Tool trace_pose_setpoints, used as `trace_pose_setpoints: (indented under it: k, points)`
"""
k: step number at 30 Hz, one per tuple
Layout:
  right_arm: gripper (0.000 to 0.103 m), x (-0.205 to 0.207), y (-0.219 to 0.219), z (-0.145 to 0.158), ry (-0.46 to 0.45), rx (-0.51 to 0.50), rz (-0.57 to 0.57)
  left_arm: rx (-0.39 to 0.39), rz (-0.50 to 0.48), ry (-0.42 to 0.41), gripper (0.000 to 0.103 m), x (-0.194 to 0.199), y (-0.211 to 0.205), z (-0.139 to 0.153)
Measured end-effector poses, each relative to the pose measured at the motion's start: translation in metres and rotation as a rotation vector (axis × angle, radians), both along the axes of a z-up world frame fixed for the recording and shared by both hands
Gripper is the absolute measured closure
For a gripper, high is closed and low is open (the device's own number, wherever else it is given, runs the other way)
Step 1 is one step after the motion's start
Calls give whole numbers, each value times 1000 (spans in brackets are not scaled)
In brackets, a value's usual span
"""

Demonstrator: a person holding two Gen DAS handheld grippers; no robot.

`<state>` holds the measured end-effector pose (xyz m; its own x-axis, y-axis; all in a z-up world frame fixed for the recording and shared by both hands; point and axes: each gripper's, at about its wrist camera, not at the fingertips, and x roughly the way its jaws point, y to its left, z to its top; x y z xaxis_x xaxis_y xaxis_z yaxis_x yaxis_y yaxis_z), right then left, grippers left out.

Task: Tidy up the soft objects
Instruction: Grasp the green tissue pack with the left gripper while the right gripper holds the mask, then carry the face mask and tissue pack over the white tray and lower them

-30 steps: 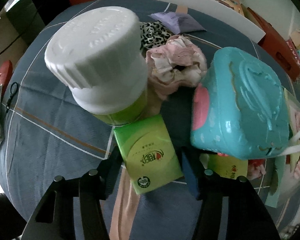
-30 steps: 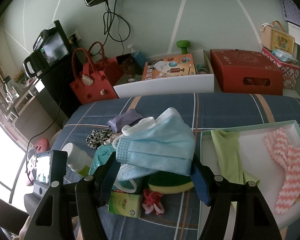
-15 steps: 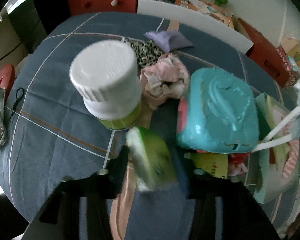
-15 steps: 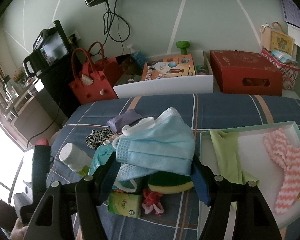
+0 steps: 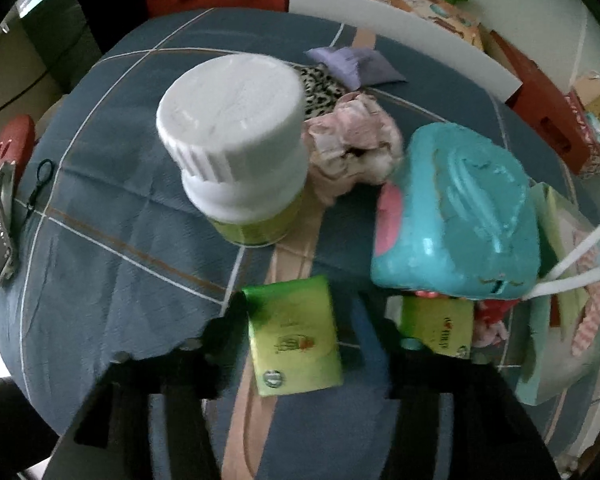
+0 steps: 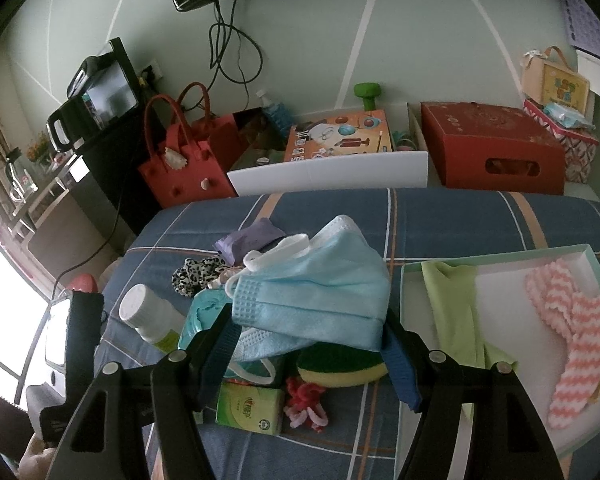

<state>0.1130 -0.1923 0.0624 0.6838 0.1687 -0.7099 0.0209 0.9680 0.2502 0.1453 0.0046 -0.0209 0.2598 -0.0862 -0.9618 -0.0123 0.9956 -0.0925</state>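
Right of my right tongs [image 6: 306, 354] waits the tray [image 6: 500, 258], ready for soft things. These tongs clamp the mask [image 6: 320, 292]. My left tongs [image 5: 300, 330] are opening around the tissue pack [image 5: 294, 346], seemingly loose.

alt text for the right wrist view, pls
The right claw grips a light blue face mask above a blue plaid bedcover cluttered with a white-capped bottle, a green tissue pack and a sponge. At right, a pale tray holds a green cloth and a pink-and-white cloth.
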Motion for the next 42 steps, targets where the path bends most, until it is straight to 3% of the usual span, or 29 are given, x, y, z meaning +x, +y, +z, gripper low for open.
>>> trace_pose_setpoints:
  k: [5, 13, 20, 21, 24, 33, 42]
  points:
    - [32, 0, 1, -1, 0, 4, -5, 40, -11, 12, 27, 1, -3, -10]
    - [32, 0, 0, -1, -1, 9, -8, 154, -56, 36, 29, 7, -16, -37]
    - [32, 0, 1, -1, 0, 12, -9, 141, -71, 51, 33, 7, -16, -50]
    - [32, 0, 0, -1, -1, 11, -9, 137, -75, 49, 38, 7, -16, -49]
    - [32, 0, 0, -1, 0, 11, -8, 110, -91, 42, 50, 3, -19, -45]
    - [32, 0, 0, -1, 5, 14, -10, 91, -90, 6, 51, -3, -15, -26]
    - [32, 0, -1, 1, -2, 11, -15, 59, -107, -94, 51, -9, -7, 24]
